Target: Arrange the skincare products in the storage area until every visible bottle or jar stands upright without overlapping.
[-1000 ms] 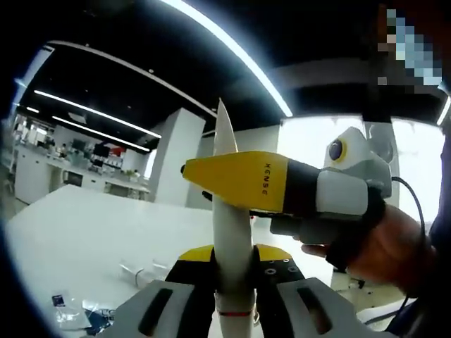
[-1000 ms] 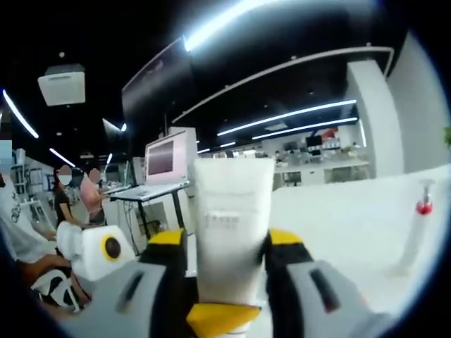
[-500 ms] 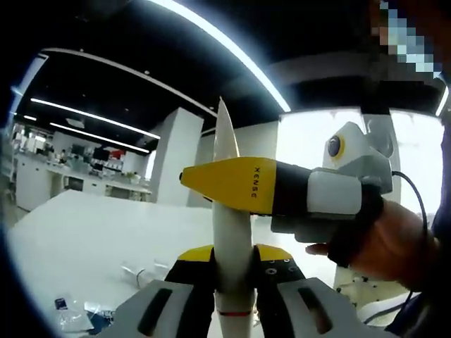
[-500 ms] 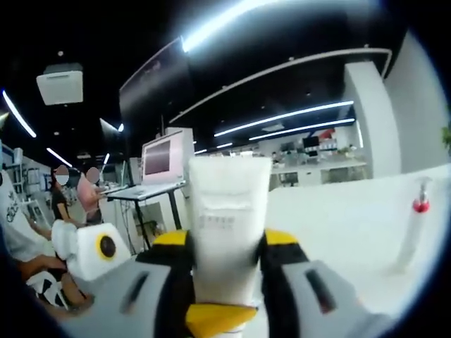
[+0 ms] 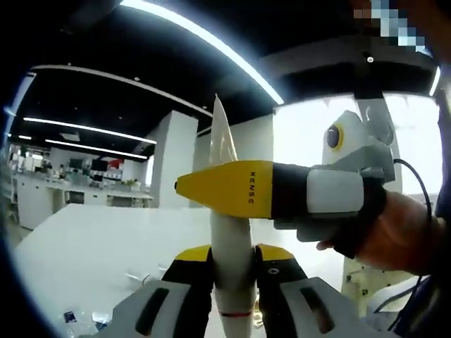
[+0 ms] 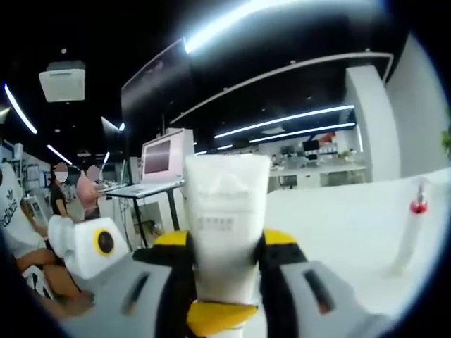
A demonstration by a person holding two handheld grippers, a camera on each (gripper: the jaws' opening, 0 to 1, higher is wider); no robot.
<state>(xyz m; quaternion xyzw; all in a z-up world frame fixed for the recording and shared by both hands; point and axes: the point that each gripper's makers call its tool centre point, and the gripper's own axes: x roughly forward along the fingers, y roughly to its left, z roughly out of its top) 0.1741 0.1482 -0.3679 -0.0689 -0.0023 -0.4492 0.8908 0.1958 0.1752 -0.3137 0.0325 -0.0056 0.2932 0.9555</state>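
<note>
A white squeeze tube [image 5: 224, 232] stands upright, seen edge-on with its crimped end at the top. My left gripper [image 5: 234, 255] is shut on its lower part. My right gripper [image 5: 211, 193] comes in from the right, held by a hand [image 5: 402, 236], and its yellow jaw crosses the tube's middle. In the right gripper view the tube [image 6: 227, 218] shows its broad face between the right gripper [image 6: 225, 243] jaws, which are shut on it. A yellow jaw tip of the left gripper [image 6: 218, 317] presses the tube lower down.
A white table [image 5: 91, 239] spreads out below, with small packets [image 5: 70, 317] near its edge. A slim pump bottle with a red collar [image 6: 416, 225] stands upright on the table at the right. A laptop on a stand [image 6: 163, 165] and seated people are at the left.
Both views have drifted slightly. The right gripper now crosses the tube a little higher and more level in the left gripper view. Both grips on the tube are unchanged.
</note>
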